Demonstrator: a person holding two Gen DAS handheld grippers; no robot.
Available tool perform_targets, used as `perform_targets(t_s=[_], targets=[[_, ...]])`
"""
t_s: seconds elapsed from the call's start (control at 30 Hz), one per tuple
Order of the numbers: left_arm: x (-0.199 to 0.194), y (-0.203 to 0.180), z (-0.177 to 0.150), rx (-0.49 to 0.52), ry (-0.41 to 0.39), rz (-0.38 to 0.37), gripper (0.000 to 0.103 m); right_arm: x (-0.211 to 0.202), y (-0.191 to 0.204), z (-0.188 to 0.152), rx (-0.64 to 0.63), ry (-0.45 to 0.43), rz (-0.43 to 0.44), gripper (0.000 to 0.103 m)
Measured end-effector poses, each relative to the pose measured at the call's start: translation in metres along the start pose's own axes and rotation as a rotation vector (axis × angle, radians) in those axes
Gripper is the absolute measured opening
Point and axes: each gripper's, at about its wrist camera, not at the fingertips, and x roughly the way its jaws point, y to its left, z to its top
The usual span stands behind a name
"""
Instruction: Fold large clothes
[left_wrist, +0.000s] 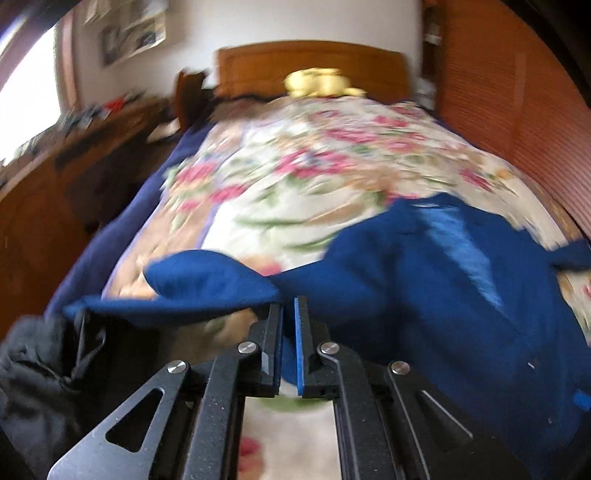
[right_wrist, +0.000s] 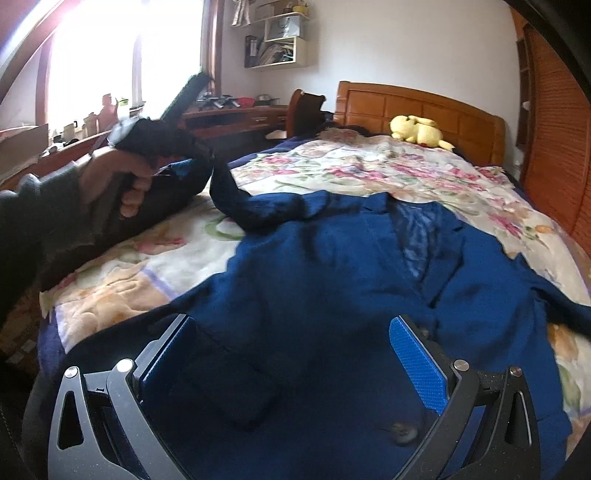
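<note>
A large navy-blue woollen jacket (right_wrist: 332, 258) lies spread, front up, across the near half of a floral quilted bedspread (right_wrist: 369, 166) on a wooden-framed bed, its pale blue lining showing at the open collar. The left gripper (left_wrist: 289, 306) is clenched on the end of the jacket's left sleeve (left_wrist: 207, 277), a fold of blue cloth pinched between its black fingers. In the right wrist view the sleeve runs taut and lifted from the jacket's shoulder up to that gripper, which a person's hand (right_wrist: 122, 184) in a dark sleeve grips by its handle. The right gripper (right_wrist: 291, 332) hangs released over the jacket's lower front, jaws wide apart, its blue pads (right_wrist: 417, 362) on either side of the cloth without pressing it. A yellow plush toy (right_wrist: 417, 131) rests near the headboard, well apart from the work.

The step in hand looks to be carrying the sleeve across the jacket's body. The risk lies in the small bite on the cuff: heavy cloth could slide out of the clenched fingers if the sleeve is drawn fast. With nothing pinning the body, a hard pull may also drag the whole jacket sideways and rumple the front panels, spoiling the fold line.
</note>
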Motion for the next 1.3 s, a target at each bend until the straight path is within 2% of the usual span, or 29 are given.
perform_targets(t_s=[0.13, 0.2, 0.23, 0.27, 0.3, 0.33, 0.57, 0.7, 0.83, 0.9, 1.07, 1.3], targets=[[-0.035, -0.059, 0.007, 0.156, -0.010, -0.049, 0.006, -0.016, -0.008, -0.004, 0.023, -0.018, -0.046, 0.103], [-0.042, -0.076, 0.004, 0.201, 0.018, -0.071, 0.006, -0.023, -0.015, -0.007, 0.051, -0.016, -0.051, 0.103], [-0.044, -0.081, 0.001, 0.212, 0.038, -0.081, 0.007, -0.025, -0.017, -0.009, 0.062, -0.012, -0.054, 0.103], [-0.045, -0.086, -0.003, 0.227, 0.058, -0.090, 0.012, -0.026, -0.020, -0.010, 0.072, -0.008, -0.058, 0.103], [-0.048, -0.088, -0.007, 0.234, 0.060, -0.098, 0.022, -0.027, -0.022, -0.011, 0.083, -0.004, -0.061, 0.103], [-0.054, -0.089, -0.012, 0.238, 0.053, -0.106, 0.025, -0.028, -0.025, -0.013, 0.099, -0.001, -0.061, 0.103], [-0.090, -0.092, -0.038, 0.256, 0.032, -0.114, 0.028, -0.028, -0.034, -0.008, 0.125, 0.009, -0.052, 0.103], [-0.107, -0.074, -0.062, 0.239, 0.021, -0.089, 0.028, -0.024, -0.030, 0.000, 0.109, 0.008, -0.013, 0.103], [-0.113, -0.038, -0.091, 0.169, 0.038, -0.084, 0.029, -0.013, -0.023, 0.020, 0.055, -0.002, 0.054, 0.102], [-0.113, -0.022, -0.106, 0.137, 0.050, -0.072, 0.029, -0.004, -0.018, 0.034, 0.021, -0.009, 0.097, 0.098], [-0.115, 0.016, -0.139, 0.075, 0.073, -0.058, 0.029, 0.034, 0.007, 0.071, -0.061, 0.007, 0.219, 0.069], [-0.122, 0.039, -0.162, 0.038, 0.068, -0.067, 0.029, 0.112, 0.052, 0.112, -0.153, 0.089, 0.317, 0.067]])
